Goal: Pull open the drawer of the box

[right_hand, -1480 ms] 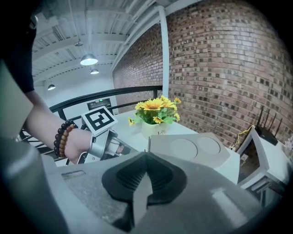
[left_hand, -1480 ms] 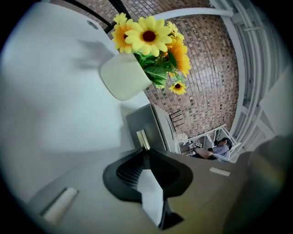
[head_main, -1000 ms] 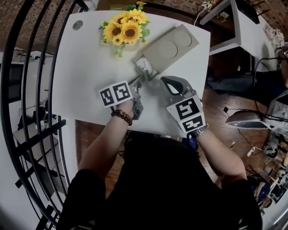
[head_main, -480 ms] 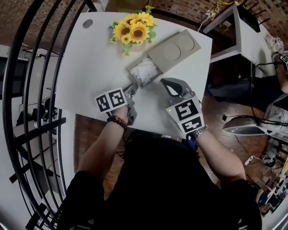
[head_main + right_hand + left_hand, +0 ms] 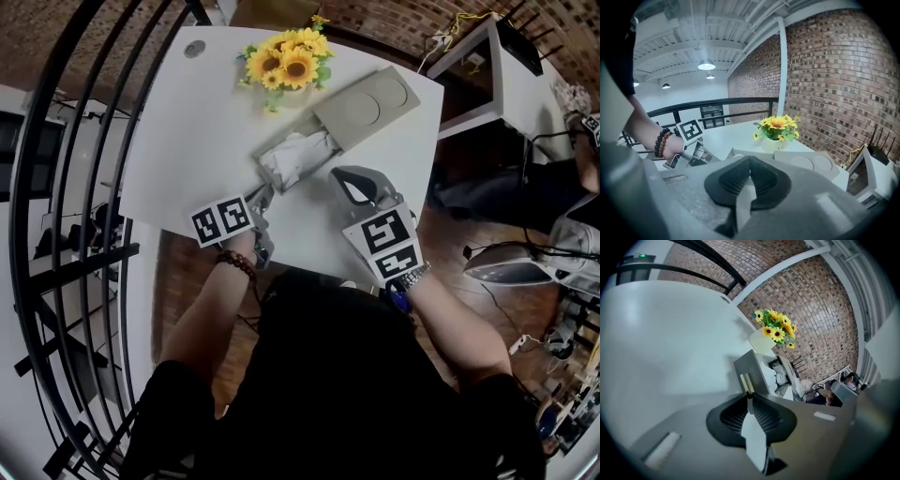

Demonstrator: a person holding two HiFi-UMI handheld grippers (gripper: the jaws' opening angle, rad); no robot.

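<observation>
Head view, looking down: the grey box (image 5: pixel 367 99) lies on the white desk (image 5: pixel 183 141) at upper centre, its drawer (image 5: pixel 749 364) pulled out toward me and full of crumpled white material (image 5: pixel 298 150). My left tongs (image 5: pixel 749 398) are closing, nearly together, on the drawer's pale pull tab (image 5: pixel 746 383). My right tongs (image 5: pixel 750 171) are closed and empty, just right of the drawer. Sunflowers (image 5: pixel 289 64) stand at the top.

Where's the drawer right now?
Head view, centre of the white table: the drawer sticks out of the box toward the person, below the sunflowers, its pull tab between the closing left gripper jaws.
</observation>
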